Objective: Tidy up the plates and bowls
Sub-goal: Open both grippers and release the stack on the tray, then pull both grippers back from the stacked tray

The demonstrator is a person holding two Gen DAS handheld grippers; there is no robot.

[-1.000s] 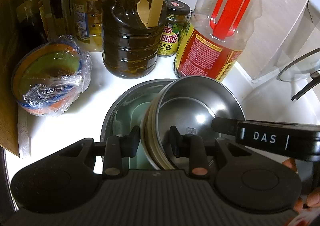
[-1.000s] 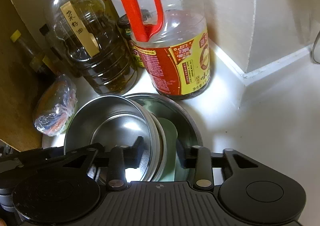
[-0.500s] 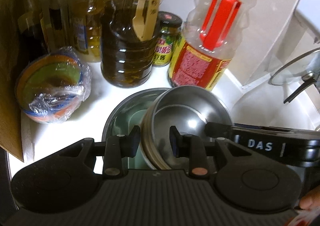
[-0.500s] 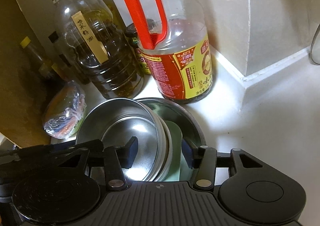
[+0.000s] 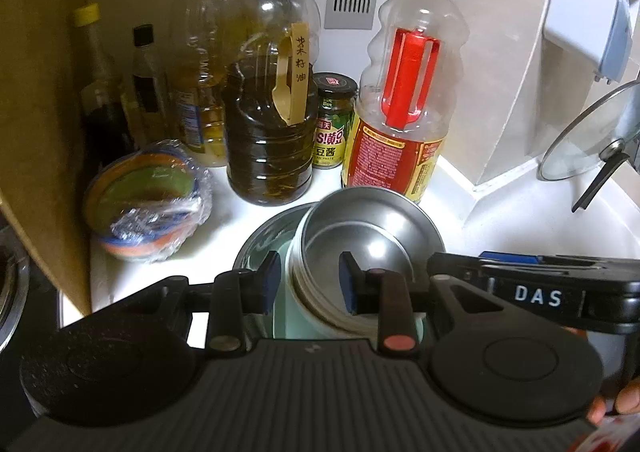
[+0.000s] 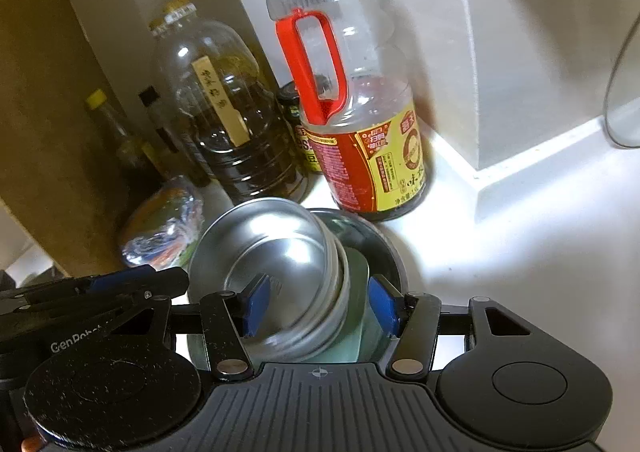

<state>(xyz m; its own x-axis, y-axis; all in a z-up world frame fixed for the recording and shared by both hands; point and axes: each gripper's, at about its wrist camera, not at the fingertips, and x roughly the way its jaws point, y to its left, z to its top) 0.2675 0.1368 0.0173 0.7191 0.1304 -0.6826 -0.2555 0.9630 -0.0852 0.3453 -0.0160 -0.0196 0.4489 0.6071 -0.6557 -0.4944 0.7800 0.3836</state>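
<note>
A stack of small steel bowls (image 5: 360, 236) lies tilted inside a large steel basin (image 5: 264, 236), on a pale green plate (image 5: 288, 316). My left gripper (image 5: 308, 284) is open, its jaws astride the left rim of the stack without touching. In the right wrist view the stack (image 6: 280, 264) leans left over the green plate (image 6: 356, 292) in the basin (image 6: 384, 248). My right gripper (image 6: 320, 304) is open wide, its jaws either side of the stack's right rim.
Oil bottles (image 5: 268, 123), a red-handled bottle (image 5: 400, 111) and a sauce jar (image 5: 332, 119) stand just behind the basin. A cling-wrapped stack of coloured bowls (image 5: 148, 203) sits left by a cardboard wall (image 5: 36, 91). A glass lid (image 5: 588, 131) leans at right on the white counter (image 6: 520, 252).
Both grippers have opened wider and pulled back and up from the bowls. The bowl stack stays in the basin.
</note>
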